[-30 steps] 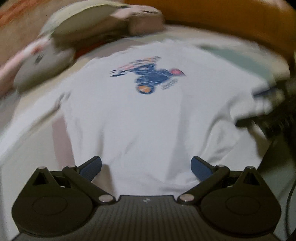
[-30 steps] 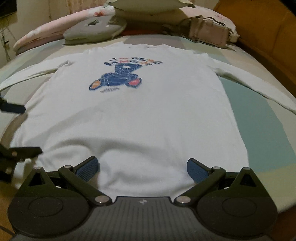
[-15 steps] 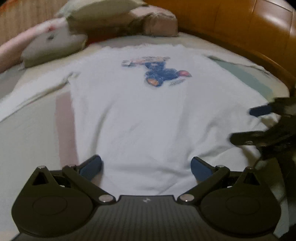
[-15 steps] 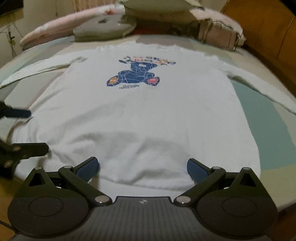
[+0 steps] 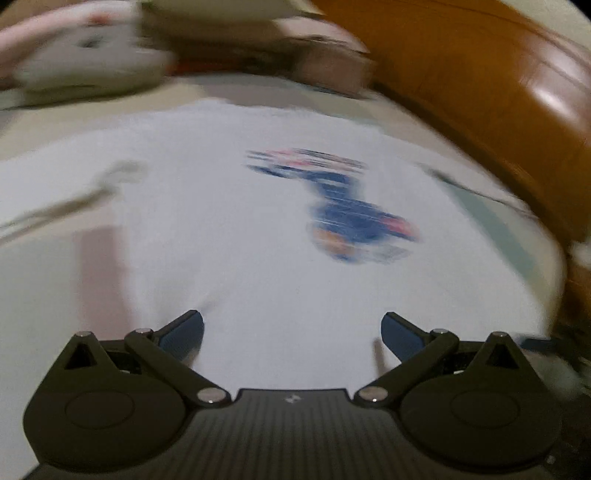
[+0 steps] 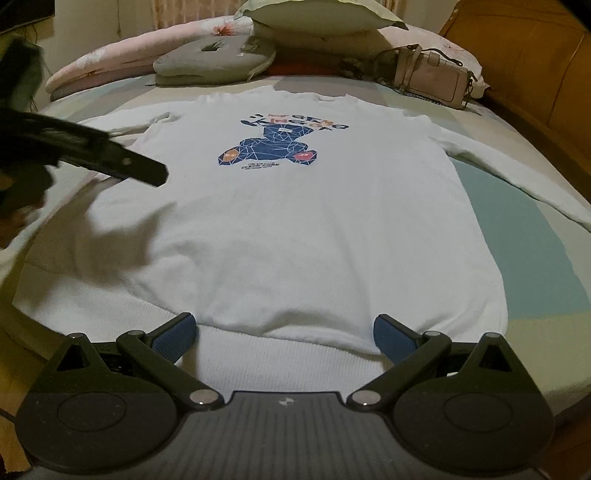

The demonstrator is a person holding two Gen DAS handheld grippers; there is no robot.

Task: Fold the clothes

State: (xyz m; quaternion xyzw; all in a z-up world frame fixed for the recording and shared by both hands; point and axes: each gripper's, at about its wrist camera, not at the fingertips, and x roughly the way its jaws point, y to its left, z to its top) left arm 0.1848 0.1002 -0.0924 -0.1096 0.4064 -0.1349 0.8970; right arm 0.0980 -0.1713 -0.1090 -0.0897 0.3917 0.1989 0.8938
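On the bed (image 6: 524, 236), one white sweatshirt (image 6: 295, 229) lies flat, print side up, hem near, both sleeves spread left and right. At the far end: two pillows (image 6: 317, 18), one grey cushion (image 6: 214, 59), one pale handbag (image 6: 432, 79). One wooden headboard (image 6: 535, 66) stands far right. Two grippers observed. Right gripper (image 6: 283, 334): jaws wide apart over the hem, holding nothing. Left gripper (image 5: 291, 332): jaws wide apart above the sweatshirt's left side, holding nothing; its view is blurred.
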